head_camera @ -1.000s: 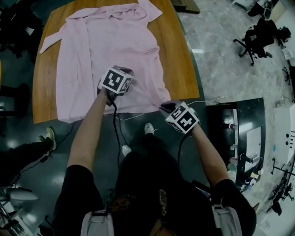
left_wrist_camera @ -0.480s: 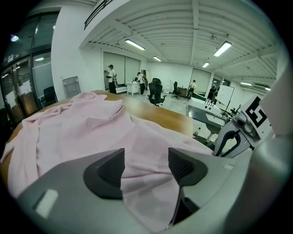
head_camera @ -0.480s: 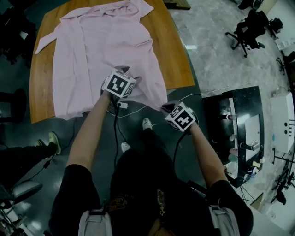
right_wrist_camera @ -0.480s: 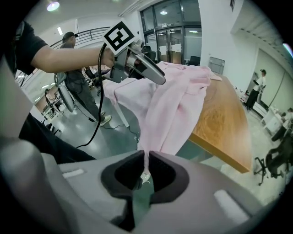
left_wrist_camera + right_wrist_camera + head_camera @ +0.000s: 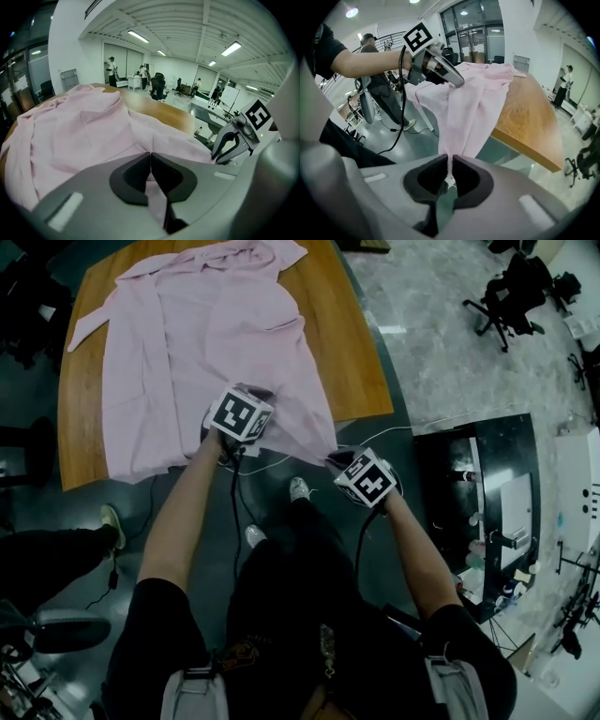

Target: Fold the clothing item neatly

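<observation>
On the wooden table [image 5: 361, 352] a pink garment [image 5: 197, 343] lies spread flat, with one sleeve [image 5: 89, 326] reaching toward the table's left edge. Its far end runs up to the top border of the head view, so the collar is partly cut off. The near hem hangs over the table's near edge.

The left gripper [image 5: 150, 161] has just been closing, and its jaws meet on a raised fold of the pink cloth close to that hem. In the head view its marker cube [image 5: 239, 414] covers the pinch itself.

The right gripper [image 5: 451, 165] is off the table's near corner, its jaws nearly together on a thin pinch of the hem's corner. The cloth stretches from it up to the table and across to the left gripper. A small pale scrap just below the right jaws is too small to make out. From above, the right marker cube [image 5: 365, 479] hides those jaws as well. How many layers of cloth each gripper holds cannot be told.
</observation>
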`<move>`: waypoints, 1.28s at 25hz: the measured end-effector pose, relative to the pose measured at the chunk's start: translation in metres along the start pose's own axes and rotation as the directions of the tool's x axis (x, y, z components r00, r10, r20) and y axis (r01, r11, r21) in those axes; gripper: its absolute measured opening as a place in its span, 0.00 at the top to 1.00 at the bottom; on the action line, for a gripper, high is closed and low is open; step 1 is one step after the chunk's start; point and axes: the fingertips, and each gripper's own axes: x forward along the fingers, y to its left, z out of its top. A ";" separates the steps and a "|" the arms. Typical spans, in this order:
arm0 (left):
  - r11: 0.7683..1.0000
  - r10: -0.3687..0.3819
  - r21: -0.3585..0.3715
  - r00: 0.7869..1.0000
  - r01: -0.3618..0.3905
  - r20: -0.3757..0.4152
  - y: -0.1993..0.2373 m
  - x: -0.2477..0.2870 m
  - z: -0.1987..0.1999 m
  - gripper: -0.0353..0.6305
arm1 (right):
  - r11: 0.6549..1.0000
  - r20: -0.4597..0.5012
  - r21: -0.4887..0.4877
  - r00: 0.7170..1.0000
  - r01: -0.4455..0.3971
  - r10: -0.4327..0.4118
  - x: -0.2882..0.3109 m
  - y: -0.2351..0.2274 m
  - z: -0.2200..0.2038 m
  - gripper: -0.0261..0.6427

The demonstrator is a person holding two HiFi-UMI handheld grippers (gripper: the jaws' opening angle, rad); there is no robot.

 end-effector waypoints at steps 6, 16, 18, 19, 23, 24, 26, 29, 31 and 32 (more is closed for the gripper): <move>0.997 0.052 -0.067 0.998 -0.049 0.046 -0.015 -0.044 -0.034 0.92 | 0.999 -0.041 -0.022 0.998 0.040 -0.041 0.000 0.005 -0.007 0.91; 0.972 0.096 -0.205 0.992 -0.111 -0.082 -0.061 -0.079 -0.169 0.93 | 0.992 -0.078 -0.008 0.989 0.124 -0.124 0.015 0.019 -0.014 0.91; 0.967 0.091 -0.231 0.991 -0.111 -0.098 -0.067 -0.081 -0.190 0.93 | 0.989 -0.081 -0.014 0.985 0.149 -0.150 0.016 0.022 -0.011 0.91; 0.964 0.090 -0.241 0.991 -0.113 -0.102 -0.068 -0.082 -0.198 0.93 | 0.987 -0.082 -0.018 0.984 0.160 -0.161 0.017 0.023 -0.009 0.91; 0.954 0.106 -0.268 0.989 -0.131 -0.107 -0.068 -0.090 -0.220 0.93 | 0.984 -0.089 -0.029 0.980 0.175 -0.177 0.024 0.036 -0.008 0.91; 0.954 0.123 -0.263 0.988 -0.145 -0.099 -0.065 -0.093 -0.221 0.93 | 0.983 -0.086 -0.033 0.980 0.179 -0.182 0.026 0.040 -0.007 0.91; 0.954 0.164 -0.241 0.984 -0.178 -0.075 -0.059 -0.097 -0.221 0.92 | 0.982 -0.077 -0.039 0.979 0.187 -0.189 0.029 0.046 -0.008 0.91; 0.953 0.186 -0.226 0.979 -0.200 -0.082 -0.053 -0.095 -0.229 0.91 | 0.983 -0.075 -0.044 0.980 0.180 -0.183 0.031 0.057 -0.008 0.85; 0.951 0.193 -0.228 0.977 -0.209 -0.090 -0.048 -0.099 -0.235 0.89 | 0.984 -0.071 -0.048 0.982 0.173 -0.176 0.029 0.064 -0.004 0.83; 0.948 0.206 -0.229 0.975 -0.221 -0.087 -0.043 -0.104 -0.237 0.89 | 0.984 -0.065 -0.050 0.982 0.172 -0.176 0.027 0.067 -0.002 0.83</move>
